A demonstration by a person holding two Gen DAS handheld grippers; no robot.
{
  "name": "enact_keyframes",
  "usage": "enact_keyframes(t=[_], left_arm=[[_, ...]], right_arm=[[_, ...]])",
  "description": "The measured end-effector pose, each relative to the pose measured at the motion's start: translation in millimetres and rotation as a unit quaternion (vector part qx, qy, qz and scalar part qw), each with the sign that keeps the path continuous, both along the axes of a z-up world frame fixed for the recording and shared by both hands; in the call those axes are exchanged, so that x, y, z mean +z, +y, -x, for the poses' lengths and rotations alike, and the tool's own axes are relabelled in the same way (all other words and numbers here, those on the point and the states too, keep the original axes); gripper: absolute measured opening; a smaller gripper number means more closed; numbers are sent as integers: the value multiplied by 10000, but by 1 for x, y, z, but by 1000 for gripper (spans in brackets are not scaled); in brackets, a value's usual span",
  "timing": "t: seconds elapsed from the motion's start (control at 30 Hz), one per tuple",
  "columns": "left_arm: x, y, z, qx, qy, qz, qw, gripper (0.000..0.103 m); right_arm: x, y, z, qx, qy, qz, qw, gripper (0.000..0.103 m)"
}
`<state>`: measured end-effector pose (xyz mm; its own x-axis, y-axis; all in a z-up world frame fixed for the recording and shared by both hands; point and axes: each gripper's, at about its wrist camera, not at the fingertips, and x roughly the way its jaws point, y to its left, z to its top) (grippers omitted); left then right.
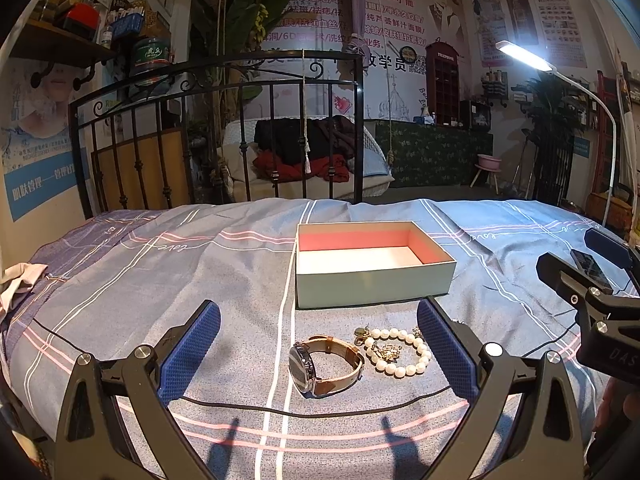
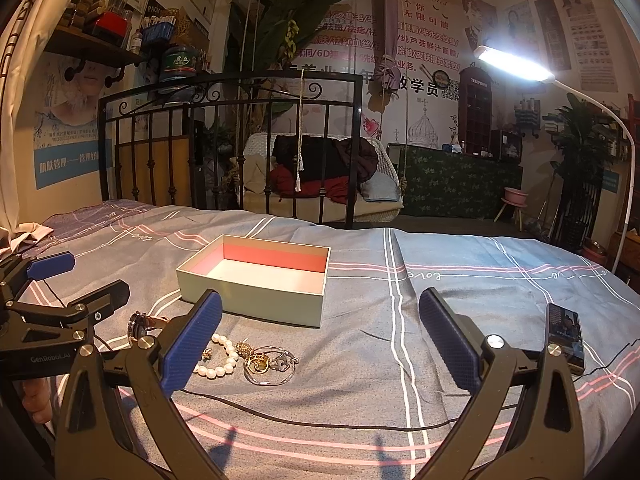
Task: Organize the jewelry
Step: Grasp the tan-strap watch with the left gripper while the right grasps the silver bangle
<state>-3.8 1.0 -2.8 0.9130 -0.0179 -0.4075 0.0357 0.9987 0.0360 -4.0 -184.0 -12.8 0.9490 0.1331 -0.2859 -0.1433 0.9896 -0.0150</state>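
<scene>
**A:** Where's the jewelry sitting?

**B:** On the bed (image 1: 120, 280), on the blue-grey checked sheet. A watch (image 1: 324, 364) with a tan strap lies on its side, and a pearl bracelet (image 1: 400, 350) lies just beside it on the right, with a small gold piece inside its loop. From the right wrist view there is also a little heap of gold pieces (image 2: 256, 358) and a thin silver bangle (image 2: 272, 364) next to the pearls.

**A:** And the box?

**B:** The open box (image 1: 372, 286), pale green outside and pink inside, stands just behind the watch and pearls. Nothing shows in it.

**A:** What about the left gripper?

**B:** The left gripper (image 1: 318, 350) is spread wide and holds nothing. The watch and pearls lie between its blue pads (image 1: 190, 350), touching neither.

**A:** The right one?

**B:** The right gripper (image 2: 320, 344) is also spread wide and holds nothing, over bare sheet to the right of the jewelry. Its left pad hides part of the pearls.

**A:** Anything else close by?

**B:** A phone (image 2: 566, 338) lies on the sheet at the far right, and a black cable (image 2: 320, 424) runs across the sheet in front of the jewelry.
</scene>
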Motion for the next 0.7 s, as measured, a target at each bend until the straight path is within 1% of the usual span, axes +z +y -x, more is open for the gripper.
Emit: enact_keyframes(t=[0.07,0.1,0.17,0.2,0.27,0.33,0.4,0.43,0.5,0.53,0.57,0.6,0.7], left_arm=[[-1,4,-5,-34,143,54,9999,97],[-2,7,-9,-12,316,119,9994,97],[-10,12,-23,83,819,158,9965,97],[-15,15,-32,106,1128,164,9934,96],[-24,23,-46,114,1666,361,9853,82],[-32,34,-57,48,2061,767,9755,66],[-38,41,-66,3,2309,1001,9678,60],[-42,41,-71,5,2439,1003,9646,54],[-51,40,-78,-8,2665,976,9589,49],[-56,40,-82,-12,2796,995,9549,44],[-60,41,-86,-29,2906,1053,9510,40],[-61,42,-88,-23,2959,1072,9492,38],[-63,40,-93,-39,3005,1020,9483,31]], right_arm=[[-1,1,-3,27,51,12,10000,97],[-2,1,-4,36,76,23,10000,97],[-3,1,-8,48,133,35,9999,97],[-4,2,-12,53,176,40,9998,97],[-8,2,-18,67,277,50,9996,97],[-12,3,-23,79,370,63,9993,97],[-15,4,-30,86,469,80,9988,97],[-17,4,-33,89,523,84,9986,97],[-21,5,-40,95,653,90,9978,97],[-24,5,-43,100,713,90,9974,97],[-25,5,-47,112,791,92,9968,97],[-28,6,-51,117,871,100,9961,97],[-39,10,-65,194,1222,138,9922,97]])
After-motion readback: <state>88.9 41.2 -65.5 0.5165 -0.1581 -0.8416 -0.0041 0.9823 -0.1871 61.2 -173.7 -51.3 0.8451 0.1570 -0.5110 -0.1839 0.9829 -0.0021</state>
